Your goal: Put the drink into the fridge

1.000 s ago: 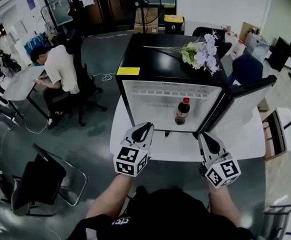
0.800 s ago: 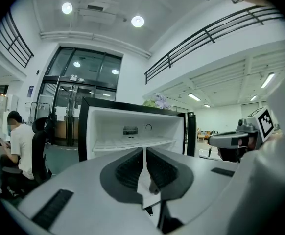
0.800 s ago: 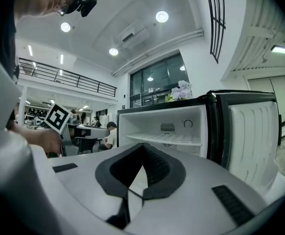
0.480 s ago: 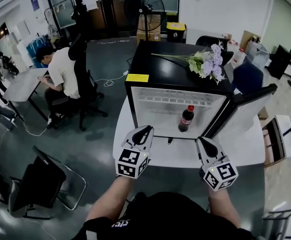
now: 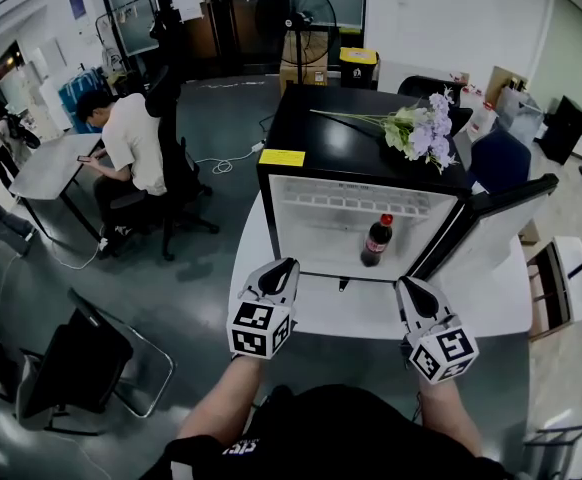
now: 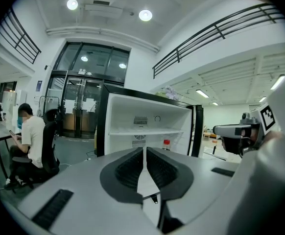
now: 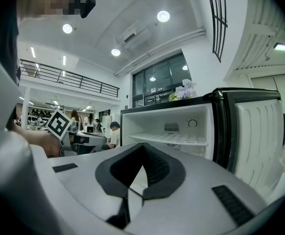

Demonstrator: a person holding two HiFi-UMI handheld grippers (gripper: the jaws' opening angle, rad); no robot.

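The drink, a dark cola bottle with a red cap [image 5: 376, 240], stands upright inside the open mini fridge [image 5: 356, 223], right of its middle. In the left gripper view only the bottle's cap [image 6: 166, 142] shows over the jaws. My left gripper [image 5: 283, 266] hovers over the white table just before the fridge's lower left corner, shut and empty [image 6: 144, 150]. My right gripper [image 5: 409, 286] hangs near the hinge side of the opening, also shut with nothing in it [image 7: 142, 159]. Neither touches the bottle.
The fridge door [image 5: 491, 218] stands open to the right. Purple flowers [image 5: 421, 128] lie on the fridge's black top. The fridge rests on a white table [image 5: 371, 313]. A seated person [image 5: 131, 143] is at a desk on the left. A chair [image 5: 81, 358] stands at lower left.
The left gripper has shifted a little leftward relative to the fridge. The head view has drifted, so the fridge sits slightly more to the right. Bottle and right gripper have stayed put.
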